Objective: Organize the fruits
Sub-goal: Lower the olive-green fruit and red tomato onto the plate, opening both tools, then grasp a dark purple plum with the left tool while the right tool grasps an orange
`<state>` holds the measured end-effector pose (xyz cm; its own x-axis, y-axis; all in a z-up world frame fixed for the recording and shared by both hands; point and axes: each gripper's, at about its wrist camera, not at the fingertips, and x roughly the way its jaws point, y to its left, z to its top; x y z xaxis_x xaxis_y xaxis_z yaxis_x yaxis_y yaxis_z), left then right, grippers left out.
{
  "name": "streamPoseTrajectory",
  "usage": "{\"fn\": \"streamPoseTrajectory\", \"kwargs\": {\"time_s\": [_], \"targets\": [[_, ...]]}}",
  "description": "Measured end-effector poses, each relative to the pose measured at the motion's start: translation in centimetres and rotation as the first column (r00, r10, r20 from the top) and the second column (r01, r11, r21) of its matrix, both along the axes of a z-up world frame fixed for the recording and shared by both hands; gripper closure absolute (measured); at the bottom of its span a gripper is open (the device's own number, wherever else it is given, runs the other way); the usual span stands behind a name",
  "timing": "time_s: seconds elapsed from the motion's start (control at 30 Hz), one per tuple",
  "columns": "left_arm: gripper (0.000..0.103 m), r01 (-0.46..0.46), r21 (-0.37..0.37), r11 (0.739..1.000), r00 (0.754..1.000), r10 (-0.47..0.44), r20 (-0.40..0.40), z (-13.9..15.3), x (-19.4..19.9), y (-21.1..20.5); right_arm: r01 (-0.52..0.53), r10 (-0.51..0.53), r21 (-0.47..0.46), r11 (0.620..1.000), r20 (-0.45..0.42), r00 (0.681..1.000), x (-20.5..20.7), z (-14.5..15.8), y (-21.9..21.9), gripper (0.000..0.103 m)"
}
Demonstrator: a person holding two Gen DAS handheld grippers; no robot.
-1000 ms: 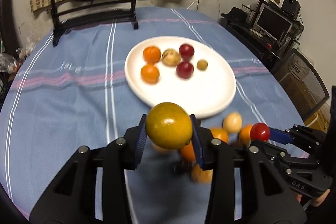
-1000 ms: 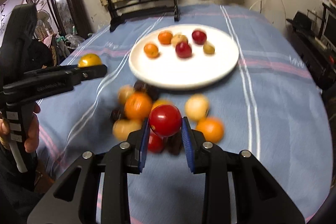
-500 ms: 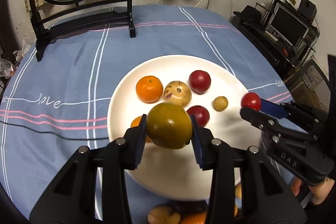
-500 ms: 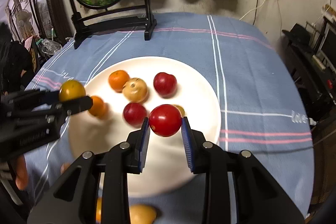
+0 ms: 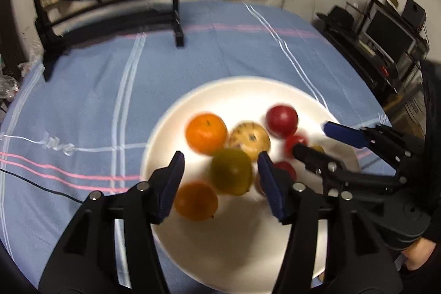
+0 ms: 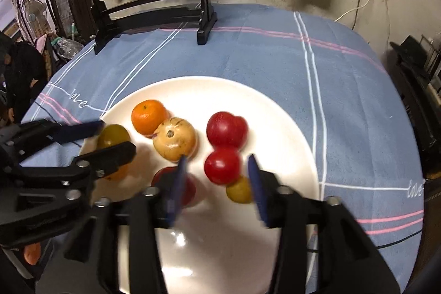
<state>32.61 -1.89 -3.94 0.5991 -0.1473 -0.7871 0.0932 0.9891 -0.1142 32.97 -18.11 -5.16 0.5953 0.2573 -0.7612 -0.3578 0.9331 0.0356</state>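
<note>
Left wrist view: left gripper (image 5: 220, 178) jaws opening, clear of the yellow-green citrus (image 5: 231, 171) dropping onto the white plate (image 5: 234, 252).
Right gripper (image 6: 216, 188): jaws opening around the red tomato (image 6: 222, 166); no contact.
Advice: lift straight up, avoiding neighbouring fruit.
Axis: round fruits, none discernible.

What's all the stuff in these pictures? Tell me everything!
plate: one, white, on the tablecloth
tablecloth: one, striped blue, covering the table
oranges: two, orange, plate's left side
yellow-green fruit: one, between the left tool's pads
tan fruit: one, plate's middle
red fruits: three, on the plate
small fruit: one, yellow, beside a red one
picture stand: one, black, far end
left tool: black, blue pads, opening
right tool: same, opening around a red fruit
</note>
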Motion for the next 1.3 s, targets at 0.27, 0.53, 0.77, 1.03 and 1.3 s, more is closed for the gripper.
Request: {"fn": "streamPoseTrajectory", "kwargs": {"time_s": [0.27,0.53,0.77,1.03,1.3], "targets": [[0.027,0.01,-0.019,1.0,0.997,-0.008,0.081,3.7,-4.7,1.9,0.012,-0.012,0.015,1.0,0.033,0.999,-4.1,2.6,-2.2,0.044],[0.027,0.028,-0.009,1.0,0.996,-0.027,0.086,2.5,-14.6,2.5,-0.003,0.002,0.042,0.999,0.031,1.0,-14.4,2.8,-3.6,0.044],[0.025,0.014,-0.001,1.0,0.997,-0.014,0.073,1.4,-20.1,3.5,0.045,-0.048,0.032,0.998,0.079,0.996,-21.5,2.4,-3.7,0.043],[0.024,0.005,-0.012,1.0,0.999,-0.004,0.046,0.0,-22.8,4.8,0.099,-0.1,0.038,0.994,0.006,0.995,-23.8,-0.4,-4.6,0.043],[0.024,0.009,-0.018,1.0,0.999,-0.008,0.045,-0.2,-23.5,4.9,0.116,-0.117,0.021,0.993,0.026,0.993,-24.1,-1.0,-5.2,0.043]]}}
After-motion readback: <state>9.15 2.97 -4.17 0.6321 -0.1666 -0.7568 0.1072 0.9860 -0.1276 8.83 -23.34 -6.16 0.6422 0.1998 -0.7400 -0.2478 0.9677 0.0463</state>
